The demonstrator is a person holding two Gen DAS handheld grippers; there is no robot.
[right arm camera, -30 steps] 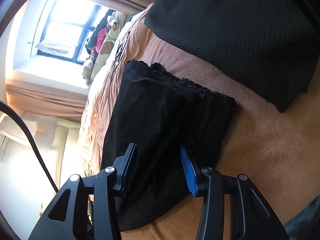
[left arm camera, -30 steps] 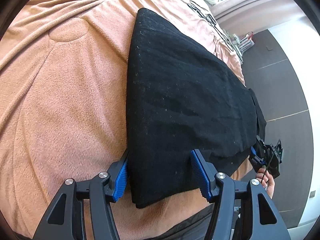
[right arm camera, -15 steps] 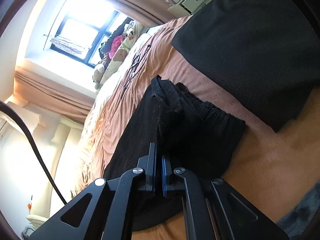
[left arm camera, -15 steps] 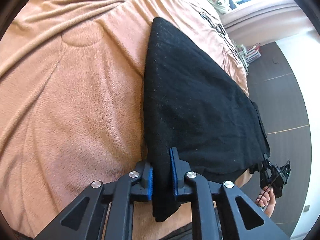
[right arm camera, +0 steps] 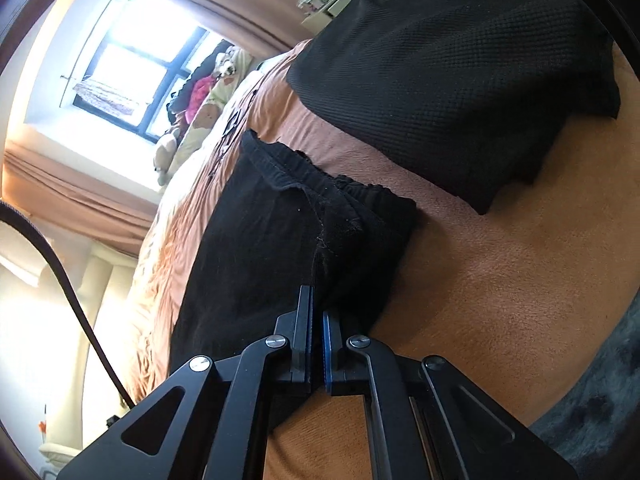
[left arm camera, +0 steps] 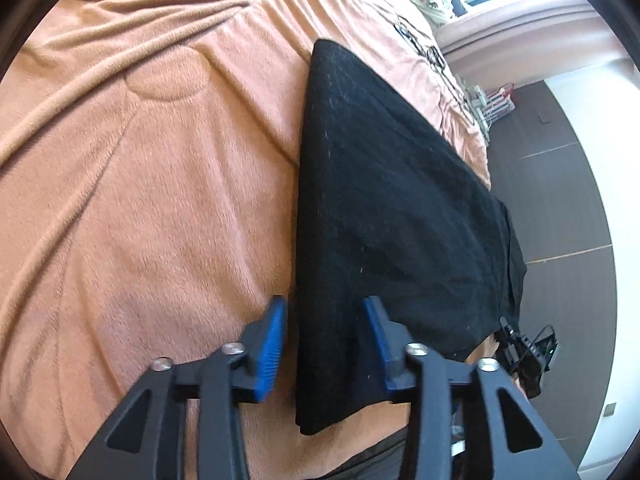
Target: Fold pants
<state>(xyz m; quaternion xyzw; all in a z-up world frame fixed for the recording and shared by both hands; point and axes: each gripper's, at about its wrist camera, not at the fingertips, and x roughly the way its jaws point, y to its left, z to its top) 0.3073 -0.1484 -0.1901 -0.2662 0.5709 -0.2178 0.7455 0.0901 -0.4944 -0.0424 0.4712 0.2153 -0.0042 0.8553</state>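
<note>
On the peach blanket (left arm camera: 140, 208), we see black pants (left arm camera: 392, 208) lying flat.

Our left gripper (left arm camera: 324, 320) stands with jaws apart astride the near hem corner, having just been opening, the cloth between but unpressed. Our right gripper (right arm camera: 316, 320) pinches the waistband end of the pants, beside a black waffle-knit garment (right arm camera: 460, 80).

Black pants (left arm camera: 392, 208) – folded lengthwise, flat on tan bedspread; gathered elastic waistband (right arm camera: 320, 184) bunched, slightly lifted.
</note>
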